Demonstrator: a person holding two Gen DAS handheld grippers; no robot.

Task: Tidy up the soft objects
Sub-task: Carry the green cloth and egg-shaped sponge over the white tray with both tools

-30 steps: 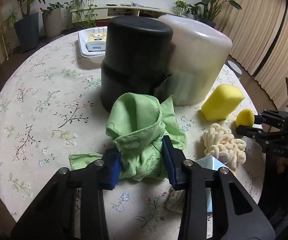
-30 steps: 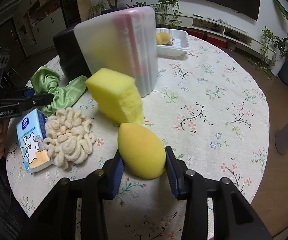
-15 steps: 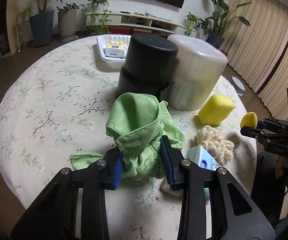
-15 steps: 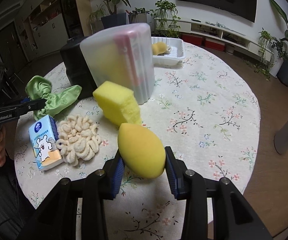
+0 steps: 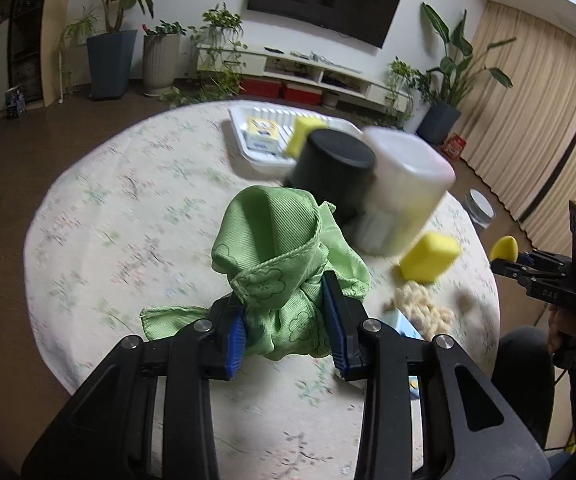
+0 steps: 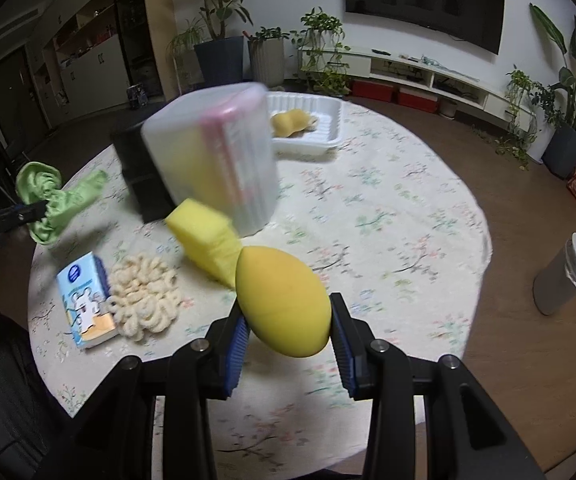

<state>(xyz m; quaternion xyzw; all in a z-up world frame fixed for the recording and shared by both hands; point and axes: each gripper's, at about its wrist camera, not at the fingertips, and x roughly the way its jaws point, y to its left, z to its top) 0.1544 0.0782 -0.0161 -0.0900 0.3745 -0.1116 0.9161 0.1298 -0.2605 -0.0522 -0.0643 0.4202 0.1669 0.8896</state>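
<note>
Left wrist view: my left fingers [image 5: 286,320] are clamped on a bunched green cloth [image 5: 280,256], held up over the bench [image 5: 108,220]. One corner of it hangs loose to the left, and I judge that tail could snag or drag on the bench if I swing low. The fold between the pads is thick and slippery-looking, so a quick move might let it slide out. Ahead stand a black tub [image 5: 333,168] and a white tub [image 5: 403,184], touching each other, with a white tray [image 5: 248,140] behind them already holding a box and a sponge. If the tray is my goal, the tubs sit right in my path and the cloth could brush them. The picture is blurred, so fine gaps are hard to tell.

Right wrist view: my right fingers [image 6: 288,332] squeeze a yellow egg sponge [image 6: 284,300], raised above the bench. It is round and springy; I judge it could pop out if I grip off-centre. Below lie a yellow block sponge [image 6: 204,232], a cream loopy pad [image 6: 144,296] and a tissue pack [image 6: 86,300], close together.
</note>
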